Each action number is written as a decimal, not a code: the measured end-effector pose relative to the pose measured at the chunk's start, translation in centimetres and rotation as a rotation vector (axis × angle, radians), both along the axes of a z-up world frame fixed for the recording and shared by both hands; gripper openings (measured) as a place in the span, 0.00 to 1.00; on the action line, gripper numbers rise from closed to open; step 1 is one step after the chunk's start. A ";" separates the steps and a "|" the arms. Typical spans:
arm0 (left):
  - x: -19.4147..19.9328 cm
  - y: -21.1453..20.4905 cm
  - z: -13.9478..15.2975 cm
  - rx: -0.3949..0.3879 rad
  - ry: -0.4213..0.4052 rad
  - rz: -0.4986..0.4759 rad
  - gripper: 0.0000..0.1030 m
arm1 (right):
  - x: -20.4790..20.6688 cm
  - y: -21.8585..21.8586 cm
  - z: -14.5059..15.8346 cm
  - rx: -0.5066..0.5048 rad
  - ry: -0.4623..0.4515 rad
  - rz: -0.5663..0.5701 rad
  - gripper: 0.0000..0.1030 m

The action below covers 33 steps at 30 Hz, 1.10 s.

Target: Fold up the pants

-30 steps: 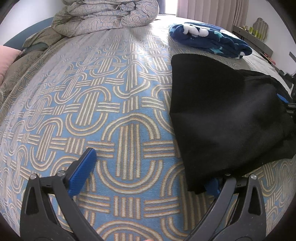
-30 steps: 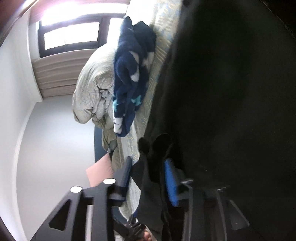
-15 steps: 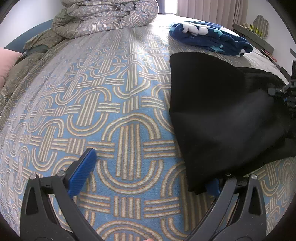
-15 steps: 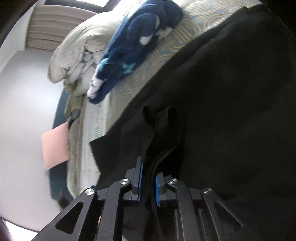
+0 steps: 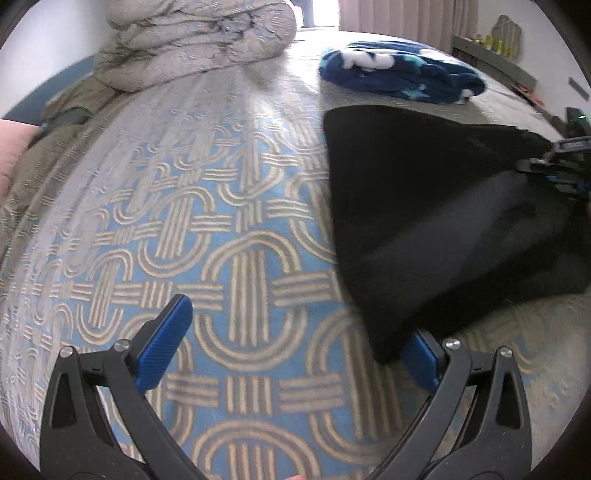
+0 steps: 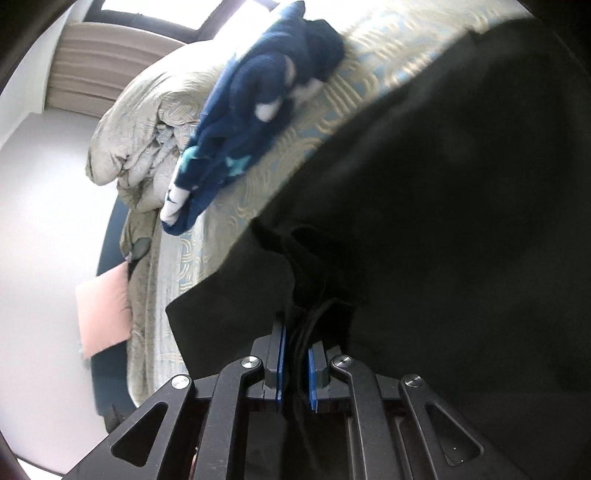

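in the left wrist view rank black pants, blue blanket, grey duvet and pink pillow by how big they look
1. black pants
2. grey duvet
3. blue blanket
4. pink pillow, cut off by the frame edge

The pants lie nearest the camera, so true sizes are unsure.

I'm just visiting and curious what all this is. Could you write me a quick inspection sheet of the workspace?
Surface: bedspread, blue with tan loops.
Job's things: black pants lying on it.
Clutter: navy fleece; heaped duvet; pink pillow.
Grippers: left gripper open, one finger under the pants' corner; right gripper shut on bunched pants fabric.
Cables: nothing seen.
Surroundings: curtain, wall shelf.
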State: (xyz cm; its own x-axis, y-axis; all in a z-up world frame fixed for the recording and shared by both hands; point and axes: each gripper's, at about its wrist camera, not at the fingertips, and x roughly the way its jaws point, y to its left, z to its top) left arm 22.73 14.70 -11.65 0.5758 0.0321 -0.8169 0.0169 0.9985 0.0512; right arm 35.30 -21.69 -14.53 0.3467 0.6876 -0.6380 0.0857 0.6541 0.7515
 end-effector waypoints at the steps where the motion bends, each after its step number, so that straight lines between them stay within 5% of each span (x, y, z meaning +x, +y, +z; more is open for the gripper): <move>1: -0.3 0.1 0.4 -0.022 0.006 -0.016 0.99 | 0.1 -0.1 0.0 0.016 0.005 0.000 0.08; 5: -2.0 1.6 3.4 -0.124 -0.011 -0.031 0.99 | -0.3 -1.4 0.7 0.043 0.057 -0.028 0.23; 8: -1.8 2.7 6.7 -0.244 -0.088 -0.025 0.96 | -1.4 -2.4 2.9 -0.041 0.004 -0.049 0.33; 10: -0.3 2.1 8.3 -0.279 -0.126 -0.026 0.79 | -2.8 -2.1 5.5 -0.149 -0.109 -0.040 0.32; 13: 3.1 -0.1 8.4 -0.272 -0.121 -0.004 0.44 | -4.6 -0.1 8.6 -0.206 -0.256 -0.003 0.10; 15: 5.5 -1.7 6.9 -0.303 -0.082 0.001 0.36 | -5.8 2.5 10.2 -0.216 -0.337 0.047 0.09; 23: 7.5 -4.5 0.6 -0.264 0.020 0.029 0.35 | -6.2 9.8 6.2 -0.260 -0.260 0.185 0.09; 26: 6.2 -4.0 -0.8 -0.158 -0.016 0.004 0.35 | -6.4 8.2 3.3 -0.287 -0.178 0.156 0.05; 28: 5.5 -3.4 -0.7 -0.072 -0.026 0.014 0.57 | -6.6 5.9 2.4 -0.224 -0.175 0.139 0.01; 29: 5.1 -2.6 -0.5 -0.038 -0.031 0.051 0.59 | -6.9 5.0 2.4 -0.213 -0.167 0.122 0.00; 33: 3.9 0.6 0.0 -0.072 -0.034 0.128 0.58 | -7.5 1.5 2.9 -0.219 -0.156 0.027 0.00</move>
State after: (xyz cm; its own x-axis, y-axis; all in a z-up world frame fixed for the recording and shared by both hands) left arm 26.61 15.26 -11.65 0.5981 0.0493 -0.7999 -0.1111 0.9936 -0.0218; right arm 27.75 -20.22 -11.60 0.4361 0.5496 -0.7126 -0.0398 0.8028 0.5949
